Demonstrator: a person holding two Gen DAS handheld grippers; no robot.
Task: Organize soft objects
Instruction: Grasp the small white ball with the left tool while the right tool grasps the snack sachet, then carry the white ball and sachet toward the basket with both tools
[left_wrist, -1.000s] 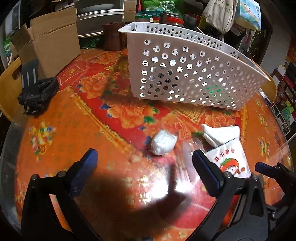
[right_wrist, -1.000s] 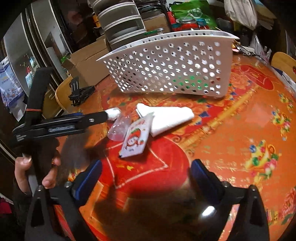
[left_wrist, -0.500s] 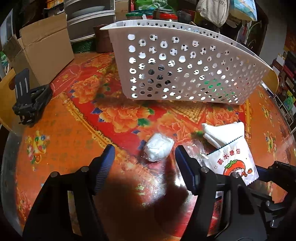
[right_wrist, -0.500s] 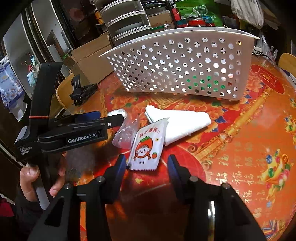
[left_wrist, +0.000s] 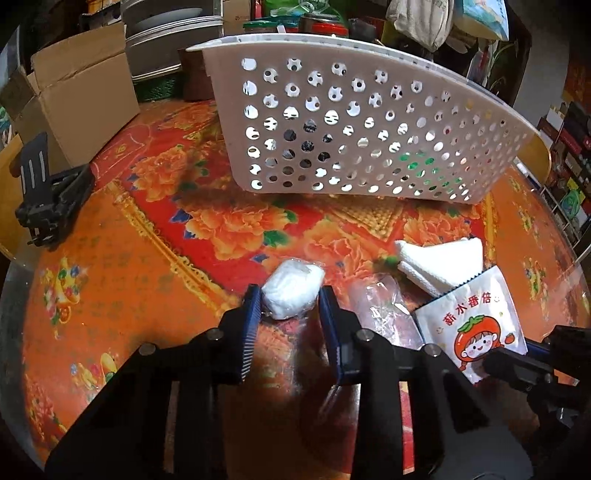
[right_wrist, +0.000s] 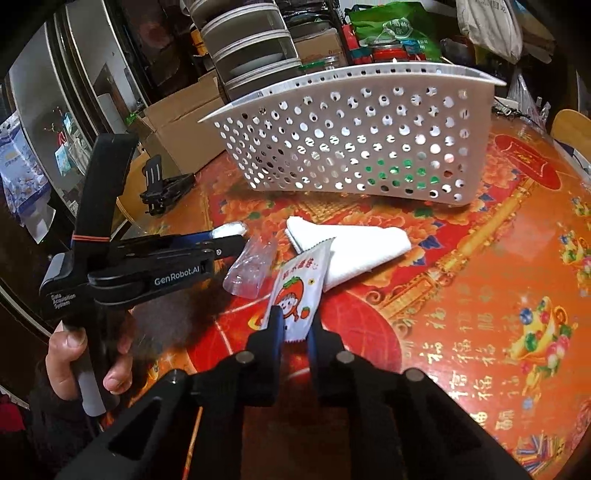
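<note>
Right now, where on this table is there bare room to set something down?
Bare cloth lies between the black clamp and the white wad, and right of the folded towel. It is crowded around the snack packet and plastic wrap, before the basket.

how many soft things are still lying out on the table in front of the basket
4: white wad between left gripper fingers, clear bag beside it, folded cloth, snack packet in right gripper.

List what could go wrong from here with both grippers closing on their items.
1. The left gripper pinches only the near end of the white wad, so it may slip out on lifting.
2. The right gripper holds just the bottom edge of the tomato packet, which overlaps the folded cloth and may drag it.
3. The clear plastic wrapper lies between them and could snag.
</note>
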